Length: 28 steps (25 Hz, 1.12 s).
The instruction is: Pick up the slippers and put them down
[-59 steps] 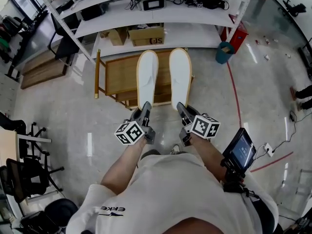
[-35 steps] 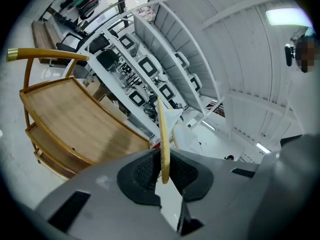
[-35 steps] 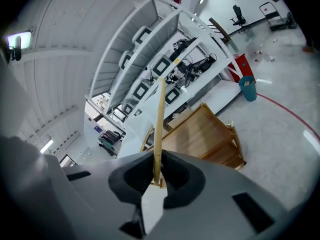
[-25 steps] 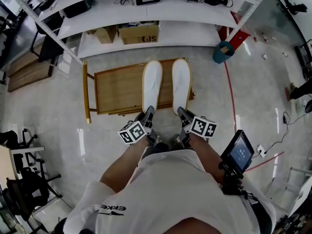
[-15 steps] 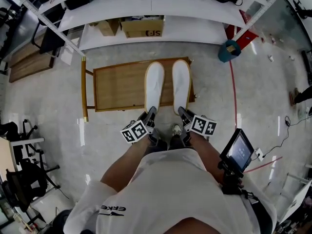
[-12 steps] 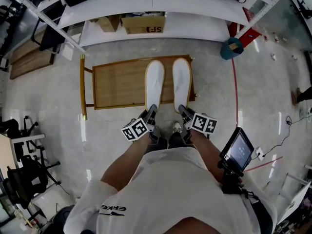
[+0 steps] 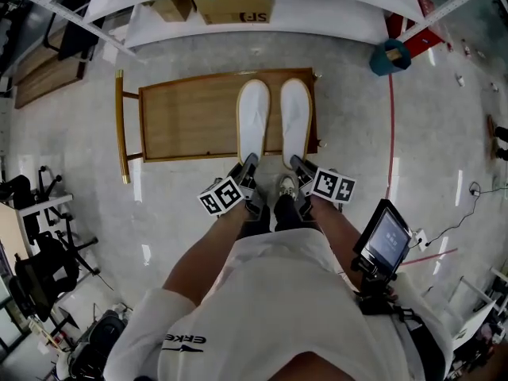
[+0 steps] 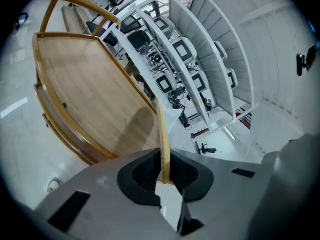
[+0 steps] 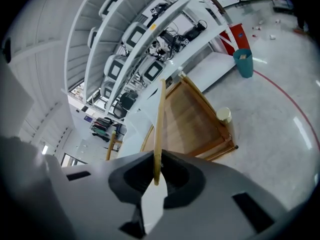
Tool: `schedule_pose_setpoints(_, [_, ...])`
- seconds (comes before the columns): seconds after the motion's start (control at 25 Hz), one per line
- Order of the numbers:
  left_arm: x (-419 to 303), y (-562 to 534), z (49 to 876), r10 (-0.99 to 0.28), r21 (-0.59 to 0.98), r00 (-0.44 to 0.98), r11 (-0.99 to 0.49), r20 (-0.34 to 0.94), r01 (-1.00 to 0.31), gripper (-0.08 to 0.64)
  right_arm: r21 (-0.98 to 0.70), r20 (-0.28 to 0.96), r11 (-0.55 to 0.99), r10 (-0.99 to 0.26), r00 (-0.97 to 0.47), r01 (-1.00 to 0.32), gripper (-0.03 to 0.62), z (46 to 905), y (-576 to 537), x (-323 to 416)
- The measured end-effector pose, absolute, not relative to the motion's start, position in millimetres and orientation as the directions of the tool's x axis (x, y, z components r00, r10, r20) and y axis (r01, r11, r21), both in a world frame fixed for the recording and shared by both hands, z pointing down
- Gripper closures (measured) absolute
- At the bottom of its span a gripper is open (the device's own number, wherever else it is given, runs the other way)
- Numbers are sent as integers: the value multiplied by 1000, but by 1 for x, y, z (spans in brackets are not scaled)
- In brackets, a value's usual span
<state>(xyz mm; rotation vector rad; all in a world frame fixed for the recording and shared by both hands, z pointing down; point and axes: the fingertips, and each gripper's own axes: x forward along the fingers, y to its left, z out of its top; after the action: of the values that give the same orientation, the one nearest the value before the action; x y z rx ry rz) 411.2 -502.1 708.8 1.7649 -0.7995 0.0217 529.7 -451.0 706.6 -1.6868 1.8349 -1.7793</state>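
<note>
Two white slippers with tan rims lie side by side over the right end of a low wooden table [image 7: 190,117]. Whether they touch its top I cannot tell. My left gripper [image 7: 249,167] is shut on the heel of the left slipper [image 7: 254,117]. My right gripper [image 7: 294,165] is shut on the heel of the right slipper [image 7: 295,113]. In the left gripper view the left slipper's rim [image 8: 162,134] runs edge-on between the pads of the left gripper [image 8: 165,173]. The right gripper view shows the right slipper's rim [image 9: 159,124] clamped the same way in the right gripper [image 9: 156,173].
White shelving [image 7: 262,18] with a cardboard box [image 7: 235,6] stands beyond the table. A teal bin [image 7: 389,56] and a red floor line [image 7: 390,133] are at the right. A tablet [image 7: 385,240] hangs by the person's right hip. Dark chairs [image 7: 36,252] stand at the left.
Both grippers have sunk with the slippers towards the wooden table top. The slippers look smaller and lower over it. Both grips stay the same.
</note>
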Motion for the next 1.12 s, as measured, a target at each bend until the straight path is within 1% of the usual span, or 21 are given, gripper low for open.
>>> schedule_pose_setpoints(0.28, [420,-501,731,-500,855,756,-60,421,-516,531,-750,609,-308,-669,-427,-585,560,730,-451,533])
schedule_pose_setpoints(0.72, [424,-490,753,-483,863,754,9,445,-505,529,-778,603,-358,-656,-453,-517,560,749,-445,534])
schedule_pose_setpoints(1.12, [427,-480,773,-469,871,756,58,456,-489,529,-779,611,-379,-637,-470,-500,560,764,-439,535])
